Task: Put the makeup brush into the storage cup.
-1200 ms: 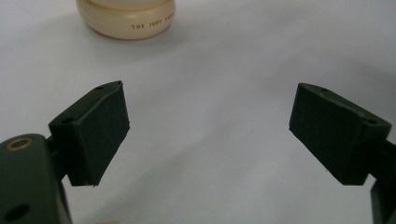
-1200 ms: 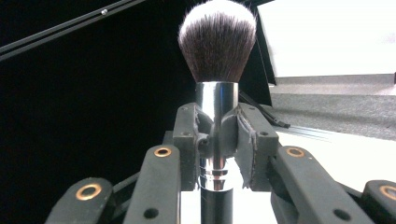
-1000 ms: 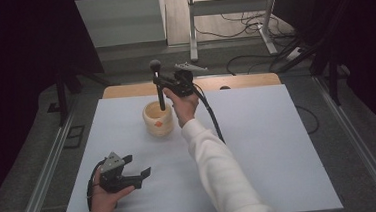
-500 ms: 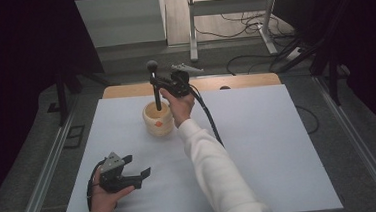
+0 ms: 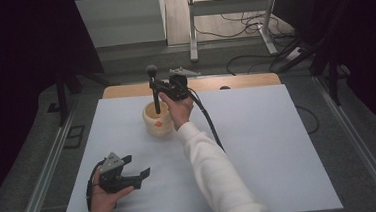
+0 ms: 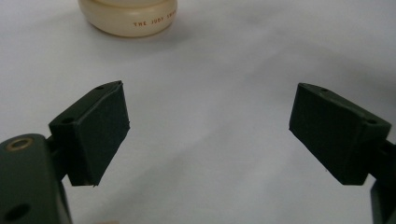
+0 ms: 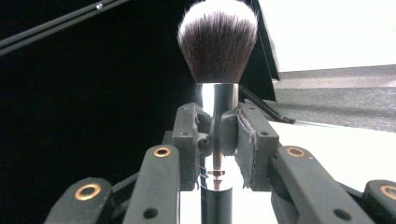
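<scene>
Black pads of the left gripper (image 5: 141,173) stand wide apart over bare white table (image 5: 259,151) at the lower left of the high view, holding nothing; in the left gripper view the cream holder (image 6: 127,16) sits at the top left of the frame. Moving right, that holder (image 5: 158,119) stands left of centre, with the makeup brush (image 5: 153,88) upright above it, bristles up. The right gripper (image 7: 215,135) is clamped on the brush's chrome ferrule (image 7: 216,100). Whether the handle tip is already inside the cup I cannot tell. To do this well, keep the brush vertical, centre it over the opening, lower slowly, and release only once it rests
</scene>
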`<state>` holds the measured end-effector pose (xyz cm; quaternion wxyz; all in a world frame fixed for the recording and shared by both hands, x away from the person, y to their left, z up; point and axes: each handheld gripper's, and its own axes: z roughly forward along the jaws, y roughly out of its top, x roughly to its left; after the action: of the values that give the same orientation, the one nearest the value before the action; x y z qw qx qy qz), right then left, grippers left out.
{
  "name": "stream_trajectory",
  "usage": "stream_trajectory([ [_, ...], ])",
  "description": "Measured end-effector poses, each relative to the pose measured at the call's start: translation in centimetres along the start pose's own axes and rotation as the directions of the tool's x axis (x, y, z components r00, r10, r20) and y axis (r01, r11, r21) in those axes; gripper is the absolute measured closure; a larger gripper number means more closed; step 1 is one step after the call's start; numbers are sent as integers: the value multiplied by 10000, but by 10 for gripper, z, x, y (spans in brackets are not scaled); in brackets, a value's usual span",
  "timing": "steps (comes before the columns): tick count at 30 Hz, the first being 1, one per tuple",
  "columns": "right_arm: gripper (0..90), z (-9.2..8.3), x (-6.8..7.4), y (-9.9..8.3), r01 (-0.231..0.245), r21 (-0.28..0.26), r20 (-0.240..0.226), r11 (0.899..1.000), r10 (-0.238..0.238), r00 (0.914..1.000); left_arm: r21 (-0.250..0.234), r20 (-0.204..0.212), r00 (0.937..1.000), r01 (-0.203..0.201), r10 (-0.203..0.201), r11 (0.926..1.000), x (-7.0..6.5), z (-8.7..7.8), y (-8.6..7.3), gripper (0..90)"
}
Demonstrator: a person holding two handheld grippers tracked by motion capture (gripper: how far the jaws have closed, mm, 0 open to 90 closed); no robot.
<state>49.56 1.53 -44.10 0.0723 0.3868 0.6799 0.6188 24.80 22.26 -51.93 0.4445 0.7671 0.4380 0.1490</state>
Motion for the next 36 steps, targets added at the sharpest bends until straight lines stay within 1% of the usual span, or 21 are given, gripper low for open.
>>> stream_trajectory([
  [1, 709, 0, 0, -2, -10, 41, 27, 10000, 10, 10000, 6, -1, 10000, 1, -1, 10000, 0, 0, 0, 129],
  [4, 702, 0, -2, -10, 157, 307, 125, 9994, -161, 9998, 12, 5, 10000, -4, 4, 10000, 0, 0, 0, 129],
  [5, 685, 0, -3, -13, 190, 390, 118, 9991, -195, 9997, 14, -2, 10000, -11, 11, 10000, 0, 0, 0, 129],
  [6, 636, 0, -3, -15, 181, 476, 110, 9987, -187, 9998, 14, 0, 10000, -12, 12, 10000, 0, 0, 0, 129],
  [8, 476, 1, -2, -18, 307, 822, 150, 9961, -320, 9994, 18, -2, 10000, -9, 9, 10000, 0, 0, -1, 129],
  [10, 405, -1, -1, -19, 441, 924, 162, 9947, -458, 9988, 14, -6, 10000, -8, 8, 10000, 0, 0, -1, 129],
  [12, 308, -3, 0, -17, 543, 995, 116, 9936, -557, 9984, 17, -11, 10000, -5, 5, 10000, 0, 0, -1, 129],
  [16, 230, -10, 3, -11, 596, 1020, -276, 9930, -571, 9980, 36, -28, 10000, -15, 15, 10000, 0, 0, -1, 129],
  [19, 170, -16, 5, -7, 787, 1257, -387, 9889, -744, 9965, 46, -18, 10000, -37, 37, 10000, 0, 0, -1, 129],
  [21, 151, -20, 6, -5, 907, 1373, -408, 9864, -859, 9955, 54, -37, 10000, -52, 53, 10000, 0, 0, -1, 129],
  [26, 128, -31, 6, 1, 1023, 1440, -649, 9843, -938, 9935, 35, -41, 10000, -32, 32, 10000, 0, 0, -1, 129],
  [30, 117, -38, 6, 4, 1210, 1653, -822, 9788, -1086, 9907, 44, -25, 10000, -48, 48, 10000, 0, 0, -1, 128],
  [36, 116, -47, 7, 4, 1489, 1839, -841, 9716, -1353, 9872, 14, -47, 10000, -60, 60, 10000, 0, -1, 0, 128],
])
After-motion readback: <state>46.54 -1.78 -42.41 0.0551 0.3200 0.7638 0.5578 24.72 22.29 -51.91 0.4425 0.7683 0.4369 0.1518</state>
